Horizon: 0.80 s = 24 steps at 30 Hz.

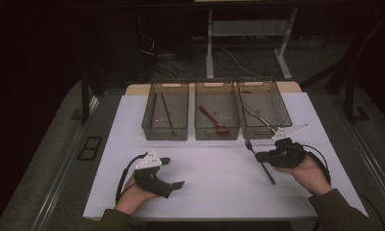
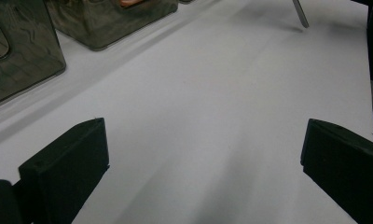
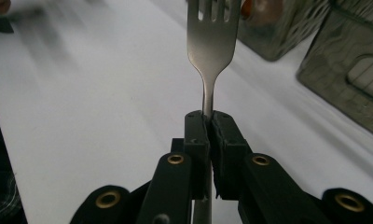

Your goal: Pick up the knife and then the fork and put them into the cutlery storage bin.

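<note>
- Black jaws of the right gripper [image 3: 208, 122] are seen nearest the lens in the right gripper view, pressed together on the neck of a silver metal fork [image 3: 209, 46]; the grip is narrow and firm, with the pads flat against either side of the stem.
- Tines are shown projecting ahead of the jaw tips, while the handle is passed back between the jaws toward the hand.
- From the high view, the fork [image 1: 263, 166] is judged to be carried clear of the white table top [image 1: 214, 178], just in front of the right-hand clear mesh-walled plastic bin [image 1: 265, 109], in which thin metal cutlery already lies.
- A red-brown wooden spoon [image 1: 213, 120] is noted in the middle bin [image 1: 217, 109], and thin dark sticks in the left bin [image 1: 165, 110]; sorting by type is inferred.
- Step in hand: transport of the gripped fork toward a bin, most likely the right-hand one.
- Next move is judged to call for a lift above the bin's rim, then opening of the jaws over it.
- Left gripper [image 1: 166, 174] is held low over the table with its jaws wide apart and nothing between them.
</note>
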Motion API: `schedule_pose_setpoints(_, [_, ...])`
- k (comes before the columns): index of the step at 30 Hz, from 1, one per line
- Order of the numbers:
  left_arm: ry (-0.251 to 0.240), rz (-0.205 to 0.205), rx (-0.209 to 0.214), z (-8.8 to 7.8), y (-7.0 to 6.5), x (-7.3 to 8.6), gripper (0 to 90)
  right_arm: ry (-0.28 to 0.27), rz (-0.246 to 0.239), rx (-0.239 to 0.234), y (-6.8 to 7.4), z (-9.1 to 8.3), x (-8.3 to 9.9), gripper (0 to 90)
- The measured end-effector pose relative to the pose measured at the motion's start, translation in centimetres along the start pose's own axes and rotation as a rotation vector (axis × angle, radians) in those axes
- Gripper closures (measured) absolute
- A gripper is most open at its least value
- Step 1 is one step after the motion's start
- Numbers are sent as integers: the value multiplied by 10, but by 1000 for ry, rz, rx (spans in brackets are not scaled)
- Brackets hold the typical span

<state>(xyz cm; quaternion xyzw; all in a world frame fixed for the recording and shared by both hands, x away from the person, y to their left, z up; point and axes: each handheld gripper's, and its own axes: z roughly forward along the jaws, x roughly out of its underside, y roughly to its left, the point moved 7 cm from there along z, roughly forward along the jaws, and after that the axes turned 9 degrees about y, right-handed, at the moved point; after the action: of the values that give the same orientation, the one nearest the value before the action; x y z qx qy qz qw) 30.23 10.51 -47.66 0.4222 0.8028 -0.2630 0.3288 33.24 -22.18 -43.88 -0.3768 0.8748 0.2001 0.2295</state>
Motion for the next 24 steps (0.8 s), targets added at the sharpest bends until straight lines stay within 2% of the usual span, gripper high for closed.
schedule_pose_setpoints(9, [0, -1, 0, 0, 0, 0, 0, -118, 19, 8, -7, -13, -5, 843])
schedule_pose_setpoints(16, [-2, -6, 2, 0, 0, 0, 0, -178, 28, 18, -11, -21, -9, 843])
schedule_pose_setpoints(24, [-3, -3, 1, 0, 0, 0, 0, -210, 42, 36, -20, -29, -16, 843])
